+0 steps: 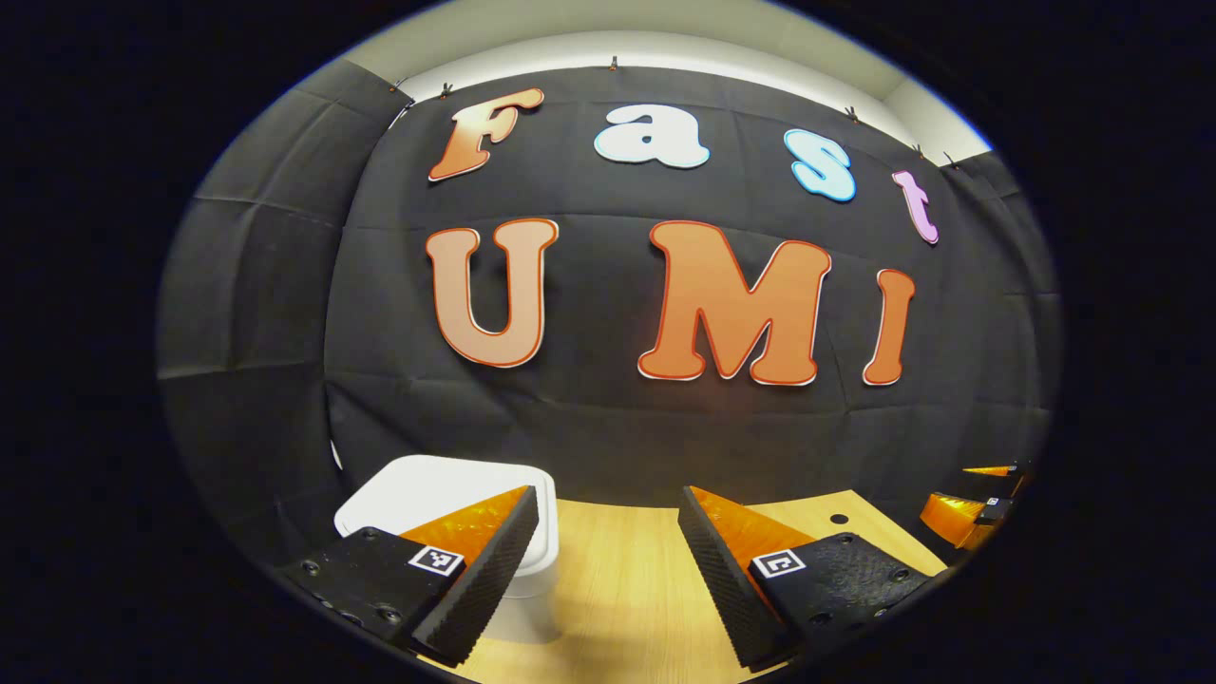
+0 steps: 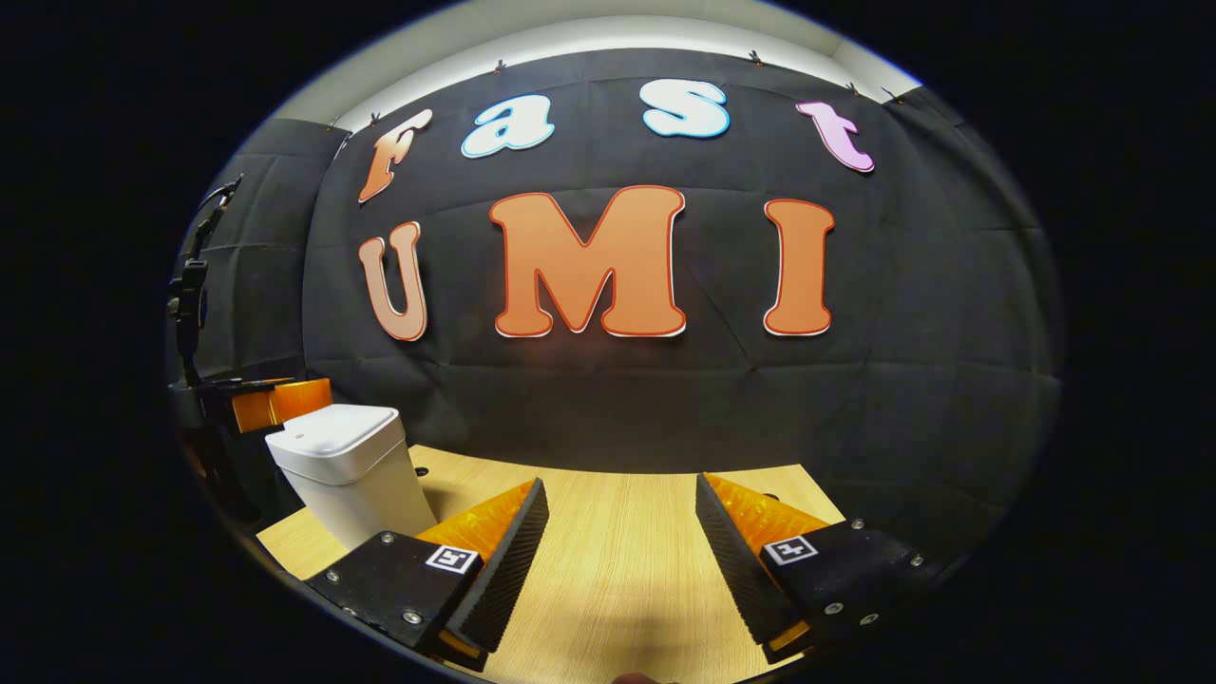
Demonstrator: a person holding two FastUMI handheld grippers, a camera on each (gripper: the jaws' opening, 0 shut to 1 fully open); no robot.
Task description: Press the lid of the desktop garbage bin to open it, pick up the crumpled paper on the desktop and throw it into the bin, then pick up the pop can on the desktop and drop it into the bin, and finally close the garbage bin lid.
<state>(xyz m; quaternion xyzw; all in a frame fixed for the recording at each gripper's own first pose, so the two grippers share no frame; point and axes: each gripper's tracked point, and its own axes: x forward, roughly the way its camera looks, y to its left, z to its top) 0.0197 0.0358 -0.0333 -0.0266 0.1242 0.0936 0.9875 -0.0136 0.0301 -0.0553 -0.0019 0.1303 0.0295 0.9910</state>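
At the far left of the wooden desktop [image 2: 617, 560] stood the white garbage bin [image 2: 347, 465], its lid [image 2: 332, 429] down flat, so I judged the opening press was not yet made. In the left gripper view my left gripper [image 1: 608, 560] hung with its jaws spread wide and nothing between them; the bin [image 1: 456, 503] sat just behind and partly under its left finger, close enough that a short move leftward and down would put a finger on the lid. I reckoned I held it there for that press. Further right, in the right gripper view, my right gripper [image 2: 622, 560] was likewise released and empty, poised over bare wood, with the bin well off to its left and the other gripper [image 2: 275, 404] just behind it. I read that as waiting for the pick-ups. I could not make out the crumpled paper or the pop can from where I held the grippers.
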